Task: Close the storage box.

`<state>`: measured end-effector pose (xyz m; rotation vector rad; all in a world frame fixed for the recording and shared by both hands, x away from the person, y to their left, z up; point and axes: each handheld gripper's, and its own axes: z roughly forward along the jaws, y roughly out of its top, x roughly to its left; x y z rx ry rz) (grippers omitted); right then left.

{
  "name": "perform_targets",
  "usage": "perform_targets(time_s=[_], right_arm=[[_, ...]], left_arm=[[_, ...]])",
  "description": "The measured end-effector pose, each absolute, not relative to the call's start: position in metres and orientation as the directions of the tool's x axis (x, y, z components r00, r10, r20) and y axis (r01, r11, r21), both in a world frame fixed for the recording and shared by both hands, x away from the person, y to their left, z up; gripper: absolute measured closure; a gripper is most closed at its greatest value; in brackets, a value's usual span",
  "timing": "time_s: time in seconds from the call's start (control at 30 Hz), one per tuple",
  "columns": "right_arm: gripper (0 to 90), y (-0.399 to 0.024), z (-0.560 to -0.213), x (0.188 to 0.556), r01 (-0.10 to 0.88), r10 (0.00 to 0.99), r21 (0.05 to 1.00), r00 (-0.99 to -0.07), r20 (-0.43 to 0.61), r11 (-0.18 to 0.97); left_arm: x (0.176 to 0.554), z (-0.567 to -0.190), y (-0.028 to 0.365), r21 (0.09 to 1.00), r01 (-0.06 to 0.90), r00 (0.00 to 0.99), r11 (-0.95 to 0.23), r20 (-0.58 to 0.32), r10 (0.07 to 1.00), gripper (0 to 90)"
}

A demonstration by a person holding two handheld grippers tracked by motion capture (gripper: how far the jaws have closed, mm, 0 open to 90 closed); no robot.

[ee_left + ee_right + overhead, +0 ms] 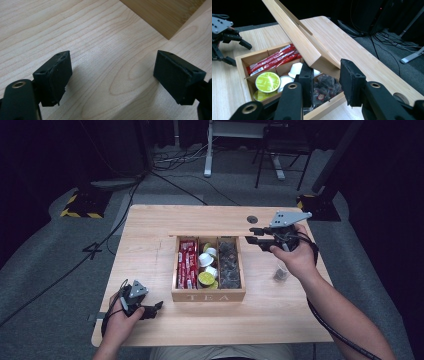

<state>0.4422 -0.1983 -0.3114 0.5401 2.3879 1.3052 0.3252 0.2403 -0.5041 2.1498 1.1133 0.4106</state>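
With the right tool (324, 82) half open astride the tea box lid's (297, 37) corner, seemingly ungripped, the lid could slam shut.

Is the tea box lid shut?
No, the lid stands tilted up over the open tea box, with sachets and capsules showing inside.

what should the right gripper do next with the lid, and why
Probably lower the lid slightly toward the tea box: it hangs tilted over the open compartments, its corner between the right gripper's jaws, though whether they press it is unclear.
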Motion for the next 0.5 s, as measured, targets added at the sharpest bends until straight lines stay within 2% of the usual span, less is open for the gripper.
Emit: perform_targets(time_s=[0.5], right_arm=[[60.6,-0.200,-0.334,0.422,0.154,0.482,0.844,-0.865,-0.135,0.514]], left_arm=[[0.325,-0.504,0.239,0.692,0.592,0.589,-0.414,-0.021,0.808,15.8]])
